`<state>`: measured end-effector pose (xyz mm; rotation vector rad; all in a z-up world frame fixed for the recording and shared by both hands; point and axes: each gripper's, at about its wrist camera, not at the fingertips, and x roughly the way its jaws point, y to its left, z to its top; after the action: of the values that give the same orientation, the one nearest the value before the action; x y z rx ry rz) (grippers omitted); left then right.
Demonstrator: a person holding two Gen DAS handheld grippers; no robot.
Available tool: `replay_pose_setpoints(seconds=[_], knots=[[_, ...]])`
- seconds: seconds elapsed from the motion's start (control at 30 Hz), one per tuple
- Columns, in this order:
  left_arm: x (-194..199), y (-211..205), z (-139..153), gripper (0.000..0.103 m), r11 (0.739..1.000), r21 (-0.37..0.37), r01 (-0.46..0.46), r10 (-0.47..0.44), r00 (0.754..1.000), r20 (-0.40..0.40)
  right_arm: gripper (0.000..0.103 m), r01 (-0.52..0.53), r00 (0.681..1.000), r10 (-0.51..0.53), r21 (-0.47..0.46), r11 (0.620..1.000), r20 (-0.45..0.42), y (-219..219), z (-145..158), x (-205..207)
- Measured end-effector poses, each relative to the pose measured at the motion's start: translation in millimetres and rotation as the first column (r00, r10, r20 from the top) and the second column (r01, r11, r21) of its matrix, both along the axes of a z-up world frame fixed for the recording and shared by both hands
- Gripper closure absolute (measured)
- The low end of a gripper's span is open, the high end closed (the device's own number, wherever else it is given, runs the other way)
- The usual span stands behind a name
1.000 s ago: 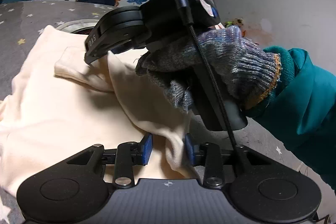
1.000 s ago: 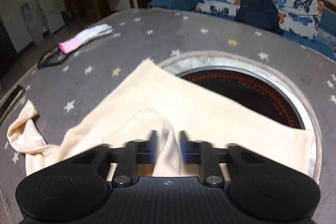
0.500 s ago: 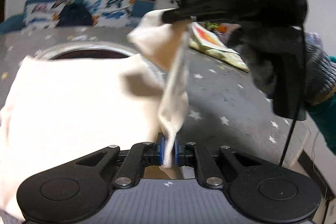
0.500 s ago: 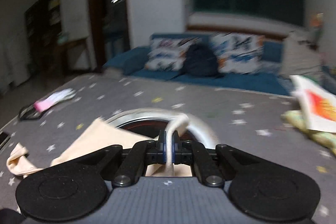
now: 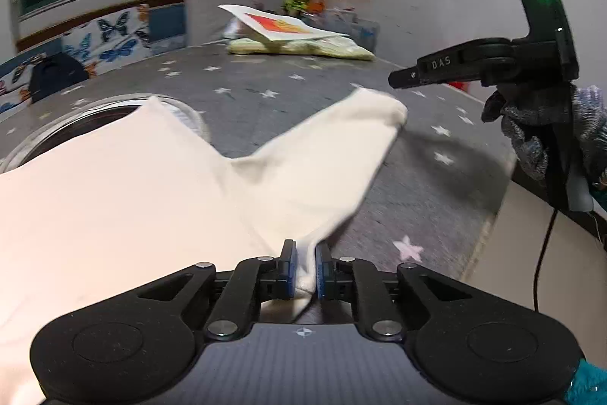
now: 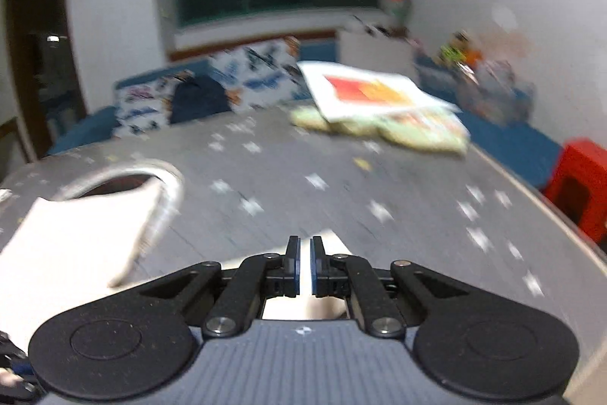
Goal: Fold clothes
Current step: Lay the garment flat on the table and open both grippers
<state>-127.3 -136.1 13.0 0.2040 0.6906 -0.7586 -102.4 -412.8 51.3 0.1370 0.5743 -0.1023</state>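
A cream garment [image 5: 125,185] lies spread on the grey star-print table [image 5: 436,200], one sleeve [image 5: 341,147] stretched out to the right. My left gripper [image 5: 303,270] is shut on the near edge of that sleeve. My right gripper [image 5: 396,80] hovers just above and beyond the sleeve's cuff, apart from it. In the right wrist view the right gripper [image 6: 303,270] has its jaws nearly closed with nothing between them; cream cloth [image 6: 76,238] lies to the left and some shows below the fingers. That view is blurred.
A round metal-rimmed opening [image 5: 91,105] in the table lies partly under the garment. A stack of pale cloth with a white and red sheet [image 5: 288,33] sits at the far side. The table's right edge [image 5: 489,230] is near. A red stool [image 6: 580,181] stands beyond it.
The right gripper has let go of the sleeve, which was lifted and now lies stretched flat to the right. The right gripper has moved right and away. The left gripper keeps its hold.
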Motion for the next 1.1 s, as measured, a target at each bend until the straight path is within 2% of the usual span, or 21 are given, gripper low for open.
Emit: replay_pose_setpoints(seconds=[0.03,0.07,0.1,0.17,0.23,0.37,0.5,0.6,0.7,0.83,0.93,1.0,1.1], knots=[[-1,-1,1,0.088,1.000,-0.002,0.009,-0.009,1.000,-0.004,0.094,0.008,1.000,-0.008,0.008,1.000,-0.007,-5,-3,-2],[1,-1,3,0.088,1.000,-0.008,0.016,-0.016,1.000,-0.010,0.089,0.000,1.000,0.000,0.007,1.000,-0.010,-6,-3,-1],[3,0,5,0.088,1.000,-0.019,0.016,-0.016,1.000,-0.013,0.077,-0.010,1.000,0.010,0.004,1.000,-0.012,-6,-4,0],[7,1,11,0.087,0.999,-0.041,0.009,-0.010,1.000,-0.018,0.062,-0.026,0.999,0.026,0.000,1.000,-0.020,-5,-6,8],[11,0,14,0.083,0.999,-0.052,-0.002,0.000,1.000,-0.021,0.062,-0.036,0.999,0.036,-0.004,0.999,-0.032,-2,-12,22],[16,-8,13,0.083,0.999,-0.034,-0.008,0.008,1.000,-0.021,0.061,-0.056,0.997,0.055,-0.011,0.998,-0.057,3,-22,49],[15,-17,7,0.084,1.000,-0.015,0.026,-0.026,1.000,-0.014,0.061,-0.038,0.996,0.035,-0.031,0.999,-0.085,-1,-35,66],[13,-22,3,0.085,0.999,-0.010,0.049,-0.049,0.999,-0.011,0.061,-0.016,0.996,0.010,-0.064,0.998,-0.092,-5,-39,68],[13,-23,3,0.085,0.996,-0.043,0.081,-0.083,0.996,-0.042,0.061,0.008,0.995,-0.015,-0.074,0.997,-0.095,-12,-38,66],[16,-18,7,0.084,0.996,-0.068,0.060,-0.062,0.997,-0.040,0.060,0.021,0.997,-0.030,-0.114,0.993,-0.075,-10,-31,57],[18,-14,10,0.084,0.995,-0.086,0.044,-0.047,0.998,-0.038,0.059,-0.055,0.998,0.052,-0.101,0.993,-0.038,5,-21,46],[20,-12,12,0.082,0.995,-0.098,0.033,-0.037,0.999,-0.038,0.053,-0.113,0.994,0.112,-0.101,0.988,-0.018,18,-17,41],[25,-9,11,0.080,0.995,-0.098,0.008,-0.013,0.998,-0.056,0.050,-0.194,0.981,0.192,-0.075,0.978,-0.027,35,-17,40]])
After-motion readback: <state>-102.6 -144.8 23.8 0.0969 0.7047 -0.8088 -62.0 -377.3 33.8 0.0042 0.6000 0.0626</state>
